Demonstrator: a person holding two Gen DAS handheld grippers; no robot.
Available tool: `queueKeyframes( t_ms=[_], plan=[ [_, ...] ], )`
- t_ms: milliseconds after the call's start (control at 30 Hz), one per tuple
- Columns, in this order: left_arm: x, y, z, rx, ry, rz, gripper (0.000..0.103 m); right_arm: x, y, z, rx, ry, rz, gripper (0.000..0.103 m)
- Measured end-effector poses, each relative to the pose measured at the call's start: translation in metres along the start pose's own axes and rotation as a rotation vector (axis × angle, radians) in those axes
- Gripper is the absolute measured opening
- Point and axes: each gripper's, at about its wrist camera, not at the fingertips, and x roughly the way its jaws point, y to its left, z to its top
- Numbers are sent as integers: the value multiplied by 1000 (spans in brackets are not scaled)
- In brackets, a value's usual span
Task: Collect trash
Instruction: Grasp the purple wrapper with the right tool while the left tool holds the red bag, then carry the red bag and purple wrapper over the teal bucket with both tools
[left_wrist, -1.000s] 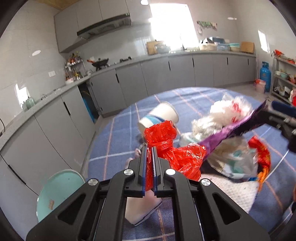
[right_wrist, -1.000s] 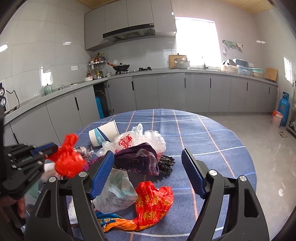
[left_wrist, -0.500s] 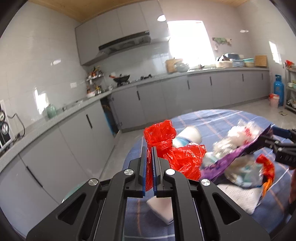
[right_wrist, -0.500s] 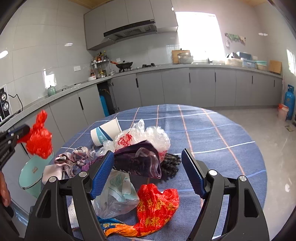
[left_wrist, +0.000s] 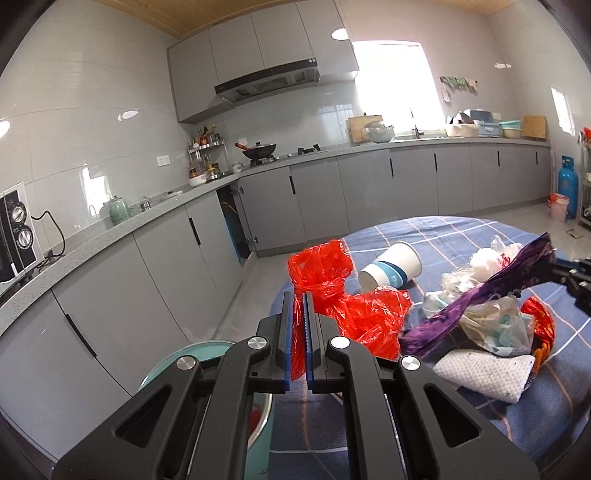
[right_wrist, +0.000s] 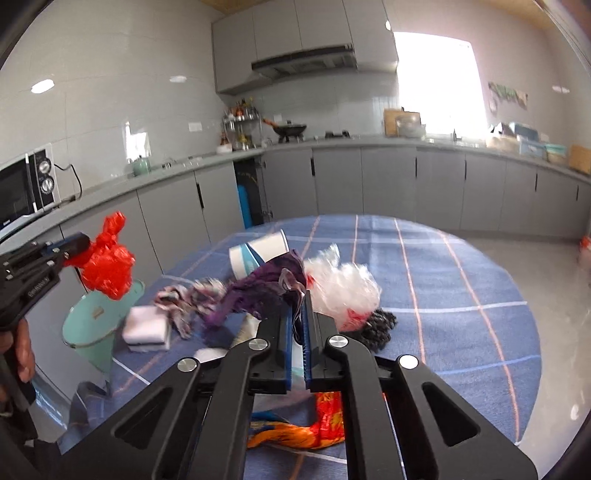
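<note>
Over the table (right_wrist: 461, 295) of litter and the bin (right_wrist: 99, 325) beside it, I had the red bag (left_wrist: 332, 295) pinched in my left gripper (left_wrist: 298, 332), hanging near the bin, while my right gripper (right_wrist: 298, 332) had just closed its jaws on the purple wrapper (right_wrist: 266, 291). I judged the step mid-collection, next calling for carrying the bag over the bin and letting go. The bin's inside stayed mostly hidden, and the scraps under the wrapper were blurred.
</note>
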Motion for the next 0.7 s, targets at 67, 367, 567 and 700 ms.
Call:
queueKeyframes(
  t_ms=[67,367,567,700],
  plan=[
    [-2,6,0,-7,-2,8,6,-9,5,6,3,-41,-4,4],
    [-7,31,-3,-48,7,62,6,-22,21,27,40,-151,-1,3],
    [-12,42,-3,-68,6,74,6,-14,38,38,35,-171,43,3],
    [-16,49,-3,-74,1,83,6,-3,52,42,30,-171,81,3]
  ],
)
